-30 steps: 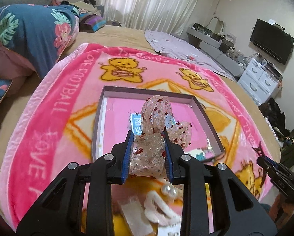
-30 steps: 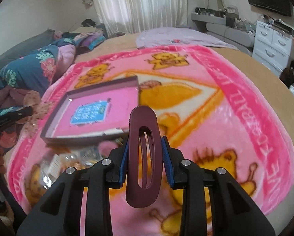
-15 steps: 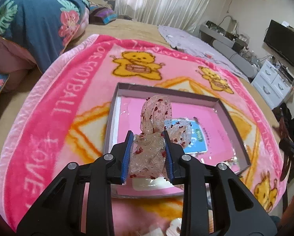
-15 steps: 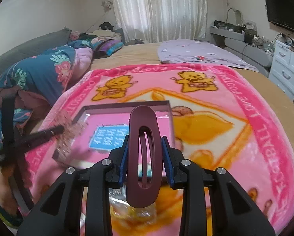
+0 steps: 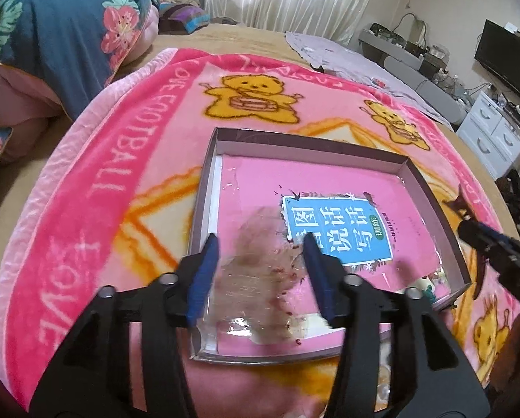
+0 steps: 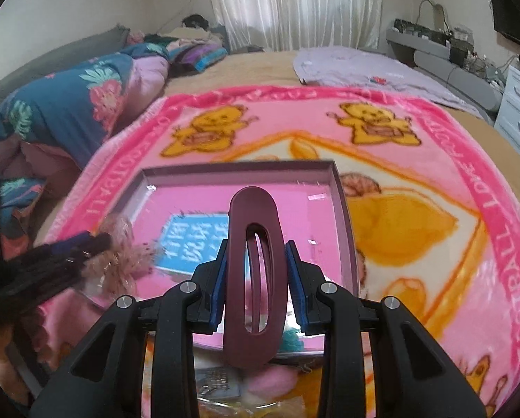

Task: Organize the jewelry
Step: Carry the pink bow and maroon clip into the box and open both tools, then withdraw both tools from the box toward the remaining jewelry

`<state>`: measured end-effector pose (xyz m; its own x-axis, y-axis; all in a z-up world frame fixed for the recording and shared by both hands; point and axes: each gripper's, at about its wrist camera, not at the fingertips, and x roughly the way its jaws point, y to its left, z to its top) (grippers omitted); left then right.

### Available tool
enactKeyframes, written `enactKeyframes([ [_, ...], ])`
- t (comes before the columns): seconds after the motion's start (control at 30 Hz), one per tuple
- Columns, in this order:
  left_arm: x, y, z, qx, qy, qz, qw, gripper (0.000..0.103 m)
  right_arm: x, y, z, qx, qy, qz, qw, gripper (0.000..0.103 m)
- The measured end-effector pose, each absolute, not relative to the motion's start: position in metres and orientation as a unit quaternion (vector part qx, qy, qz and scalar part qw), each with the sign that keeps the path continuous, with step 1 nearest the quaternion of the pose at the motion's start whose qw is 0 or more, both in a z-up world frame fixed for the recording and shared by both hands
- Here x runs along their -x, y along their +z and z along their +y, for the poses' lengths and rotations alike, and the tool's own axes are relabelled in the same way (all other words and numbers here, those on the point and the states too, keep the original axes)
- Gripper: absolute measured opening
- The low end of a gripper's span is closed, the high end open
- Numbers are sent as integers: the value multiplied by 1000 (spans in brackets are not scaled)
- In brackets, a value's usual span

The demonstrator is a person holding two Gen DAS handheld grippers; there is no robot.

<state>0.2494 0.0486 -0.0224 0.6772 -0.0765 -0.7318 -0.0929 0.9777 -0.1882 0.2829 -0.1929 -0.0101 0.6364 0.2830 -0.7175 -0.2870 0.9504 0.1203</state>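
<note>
Lower centre of the left view, the left hand-held gripper (image 5: 260,271) has just spread its jaws, dropping the sheer scrunchie (image 5: 256,271) into the box (image 5: 308,144), while the right hand-held gripper (image 6: 256,277) pinches the maroon hair clip (image 6: 254,271), unplaced, with small pieces seemingly left outside.

Open tray floor ahead, low walls around

Ahead of the left tongs (image 5: 260,275) the box (image 5: 430,188) floor lies bare past the blurred scrunchie (image 5: 260,278); its low walls ring it, and the right tongs (image 6: 256,280) with the hair clip (image 6: 254,271) stand at its right side.
</note>
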Motion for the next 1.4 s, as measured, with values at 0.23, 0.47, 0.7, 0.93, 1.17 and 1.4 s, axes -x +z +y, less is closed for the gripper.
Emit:
enactKeyframes([
  [0.23,-242,-14,52,111,10,401,909,71,-296,-37,-200,7,134,418,899,30],
  [0.47,-233,-5,48,99,11,399,911,82,-299,-46,-205,3,119,425,897,30],
  [0.7,-226,9,45,94,7,390,916,87,-290,-27,-223,-27,119,401,908,48],
  [0.93,-211,28,47,104,4,379,920,92,-268,5,-242,-44,121,360,924,70],
  [1.17,-190,49,52,116,6,359,926,93,-235,39,-248,-27,127,317,940,86],
  [1.4,-167,67,53,126,2,343,931,93,-197,60,-255,-19,137,297,945,87],
])
